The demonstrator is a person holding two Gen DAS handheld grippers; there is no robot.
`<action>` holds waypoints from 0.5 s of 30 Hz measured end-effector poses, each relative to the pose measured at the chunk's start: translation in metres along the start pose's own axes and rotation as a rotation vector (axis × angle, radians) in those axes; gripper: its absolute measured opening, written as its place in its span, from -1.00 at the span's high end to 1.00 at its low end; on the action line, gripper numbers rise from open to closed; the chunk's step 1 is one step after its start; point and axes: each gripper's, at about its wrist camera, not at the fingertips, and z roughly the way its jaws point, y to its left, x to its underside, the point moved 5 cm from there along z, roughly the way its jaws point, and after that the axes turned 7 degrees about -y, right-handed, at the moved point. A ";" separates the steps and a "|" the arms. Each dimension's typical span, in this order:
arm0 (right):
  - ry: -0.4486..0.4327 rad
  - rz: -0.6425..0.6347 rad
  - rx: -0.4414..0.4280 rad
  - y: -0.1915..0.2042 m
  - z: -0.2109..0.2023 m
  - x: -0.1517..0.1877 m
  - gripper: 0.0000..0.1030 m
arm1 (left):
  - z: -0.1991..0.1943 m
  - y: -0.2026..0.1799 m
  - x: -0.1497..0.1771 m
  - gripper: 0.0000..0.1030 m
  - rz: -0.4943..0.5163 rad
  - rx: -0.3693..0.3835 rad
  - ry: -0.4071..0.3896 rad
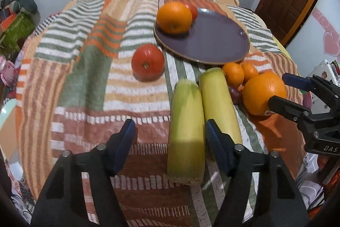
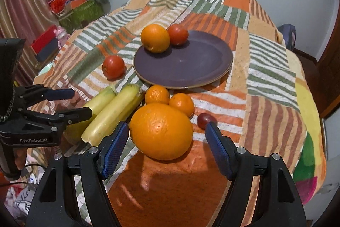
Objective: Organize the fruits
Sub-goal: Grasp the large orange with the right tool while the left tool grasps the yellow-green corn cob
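Two pale corn cobs (image 1: 186,124) (image 2: 114,112) lie side by side on the striped cloth. My left gripper (image 1: 170,133) (image 2: 76,103) is open and straddles the left cob, its left pad clear of it. A big orange (image 2: 161,131) (image 1: 263,93) sits between the fingers of my open right gripper (image 2: 165,134) (image 1: 286,93), with a gap at the right pad. The purple plate (image 2: 191,63) (image 1: 212,42) holds an orange (image 2: 155,37) and a tomato (image 2: 178,34). A second tomato (image 1: 147,62) rests on the cloth left of the plate.
Two small oranges (image 2: 157,95) and a small dark red fruit (image 2: 204,119) lie just beyond the big orange. The cloth-covered table (image 2: 269,99) drops off at the right and near edges. Boxes and clutter (image 2: 80,12) stand on the floor at the far left.
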 end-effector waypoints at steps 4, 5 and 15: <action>0.029 0.018 -0.026 0.000 0.010 0.004 -0.39 | 0.005 -0.001 0.001 -0.29 -0.009 0.016 0.003; 0.035 0.023 -0.032 0.000 0.011 0.005 -0.39 | 0.005 -0.001 0.001 -0.29 -0.008 0.017 0.002; 0.085 0.015 -0.039 0.004 0.027 0.013 -0.39 | 0.018 0.003 -0.005 -0.30 -0.045 0.047 0.006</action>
